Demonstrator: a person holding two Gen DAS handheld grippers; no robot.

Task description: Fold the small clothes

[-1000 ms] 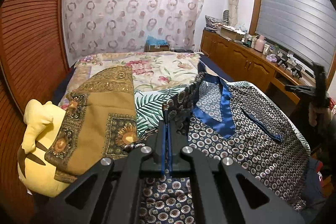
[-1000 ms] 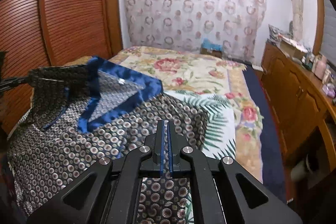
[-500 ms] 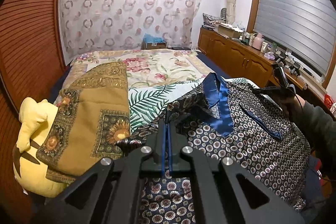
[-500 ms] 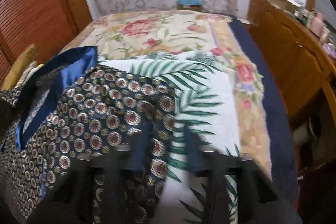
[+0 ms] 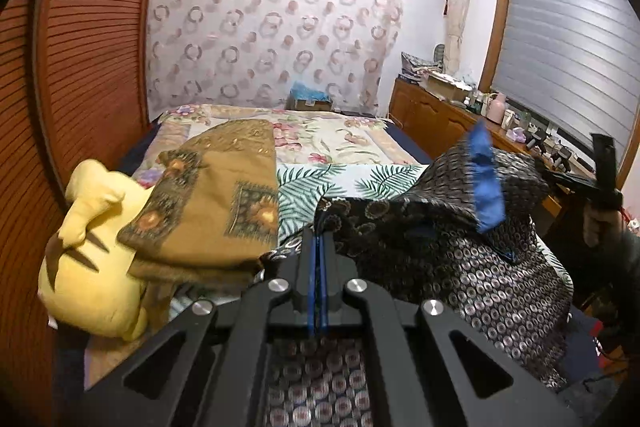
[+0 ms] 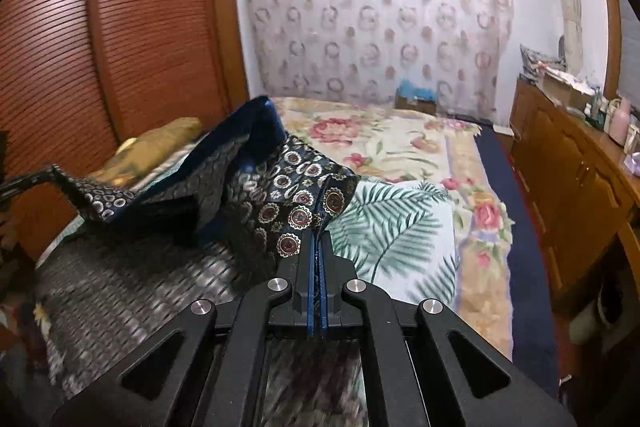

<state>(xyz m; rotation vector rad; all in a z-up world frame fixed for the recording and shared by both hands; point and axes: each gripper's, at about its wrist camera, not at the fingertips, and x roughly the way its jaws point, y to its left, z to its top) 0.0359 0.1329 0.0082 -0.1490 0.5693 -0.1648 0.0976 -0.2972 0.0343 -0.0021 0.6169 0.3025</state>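
Note:
A dark patterned shirt with a blue collar hangs lifted over the bed, stretched between both grippers. My left gripper is shut on the shirt's left edge. My right gripper is shut on the shirt at its right edge; it also shows at the right of the left wrist view. The blue collar stands folded up in the middle. The shirt's lower part drapes over the bed's near edge.
A bed with a floral and leaf-print cover lies ahead. A folded brown cloth rests on a yellow plush toy at the left. A wooden slatted wardrobe stands left, a wooden cabinet right.
Both grippers have lifted the shirt off the bed; its upper part now folds up with the collar raised. The right gripper came back up after dipping low over the bed.

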